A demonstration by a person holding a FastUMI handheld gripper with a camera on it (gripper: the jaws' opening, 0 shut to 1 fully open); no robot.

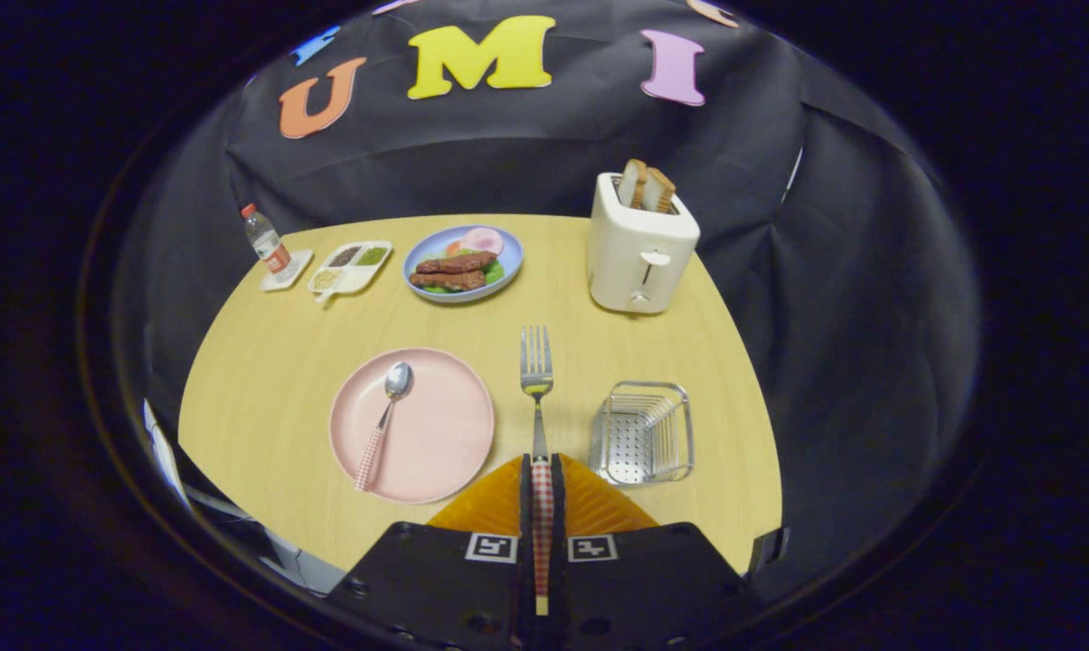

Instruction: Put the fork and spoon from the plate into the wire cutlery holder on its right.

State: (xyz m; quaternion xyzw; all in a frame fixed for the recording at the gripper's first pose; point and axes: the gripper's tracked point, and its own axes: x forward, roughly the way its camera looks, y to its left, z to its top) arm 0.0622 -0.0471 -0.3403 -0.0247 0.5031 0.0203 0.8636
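Gripper (542, 488) clamped on checked handle of fork (536, 380), tines held out ahead above table (273, 362). Fork judged light, stiff, slick steel; handle grip judged secure. Wire cutlery holder (642, 432), perforated metal, seen near right of tines. Spoon (383, 420), matching checked handle, left lying on round pink plate (445, 434) at near left.
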